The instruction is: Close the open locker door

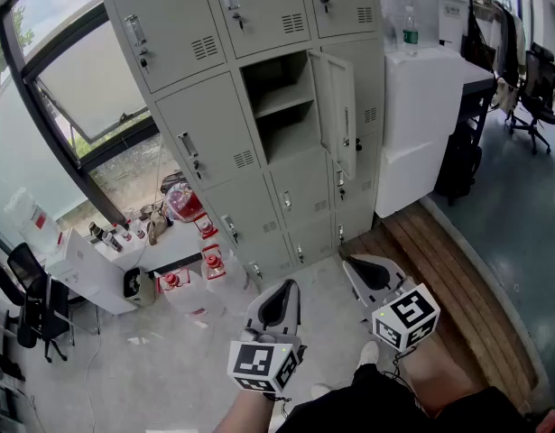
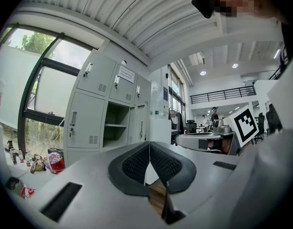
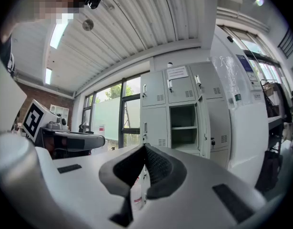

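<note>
Locker bank [image 1: 200, 106]: grey metal, three columns in the head view. The top row is cut off by the frame's upper edge, and the lowest doors are small and partly lost in the steep angle. Open locker door [image 1: 338, 115]: middle column, second row from the top, hinged on its right edge and swung well out from the cabinet face. Its inner side is seen nearly edge-on, so its fittings are hard to read. Compartment [image 1: 279, 106] behind it: exposed and divided by one shelf [image 1: 282, 100], with the back wall in shadow. Left gripper [image 1: 282, 289]: held low in front of the person and well apart from the lockers. Its own view shows the ribbed pads pressed together with nothing between them. Right gripper [image 1: 356, 267]: beside the left one, likewise far from the door, jaws drawn fully together on nothing. A marker cube [image 1: 405, 316] rides on it. White cabinet [image 1: 420, 115]: just right of the lockers, with a bottle [image 1: 410, 30] on top whose label is too small to read. Low white table [image 1: 97, 273] at the left: it carries small clutter that cannot be identified. Window [image 1: 87, 97]: cut off at the left edge. Notice on a top locker [image 3: 177, 72]: its print is illegible.
</note>
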A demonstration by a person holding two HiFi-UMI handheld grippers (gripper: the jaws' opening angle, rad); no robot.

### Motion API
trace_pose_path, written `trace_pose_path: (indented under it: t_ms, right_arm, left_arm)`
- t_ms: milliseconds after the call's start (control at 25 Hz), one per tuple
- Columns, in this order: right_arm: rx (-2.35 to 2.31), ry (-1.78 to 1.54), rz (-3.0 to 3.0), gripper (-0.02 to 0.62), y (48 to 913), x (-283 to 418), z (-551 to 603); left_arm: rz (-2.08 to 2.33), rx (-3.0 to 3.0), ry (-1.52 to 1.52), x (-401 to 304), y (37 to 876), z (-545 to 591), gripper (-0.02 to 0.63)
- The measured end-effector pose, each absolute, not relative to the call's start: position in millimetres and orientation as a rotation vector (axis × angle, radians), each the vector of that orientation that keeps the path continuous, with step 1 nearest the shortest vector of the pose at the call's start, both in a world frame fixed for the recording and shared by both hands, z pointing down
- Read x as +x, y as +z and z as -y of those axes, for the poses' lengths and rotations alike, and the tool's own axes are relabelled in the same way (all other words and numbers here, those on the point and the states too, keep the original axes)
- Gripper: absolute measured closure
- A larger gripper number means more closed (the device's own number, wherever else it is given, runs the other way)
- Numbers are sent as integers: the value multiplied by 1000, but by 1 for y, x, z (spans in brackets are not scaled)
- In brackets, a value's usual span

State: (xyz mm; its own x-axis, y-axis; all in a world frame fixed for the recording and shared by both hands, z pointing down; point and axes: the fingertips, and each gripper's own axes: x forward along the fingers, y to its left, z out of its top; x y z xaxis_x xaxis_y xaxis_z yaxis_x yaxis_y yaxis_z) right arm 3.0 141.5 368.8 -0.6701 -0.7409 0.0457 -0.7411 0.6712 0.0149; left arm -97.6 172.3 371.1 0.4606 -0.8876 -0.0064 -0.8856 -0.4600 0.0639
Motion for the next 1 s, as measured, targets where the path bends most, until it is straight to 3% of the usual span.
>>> trace_pose_path:
  t_ms: [1000]
  right_arm:
    - [1286, 69, 2858, 542, 372, 3, -106]
  left_arm:
    - [1584, 2652, -34, -100, 377, -144, 588]
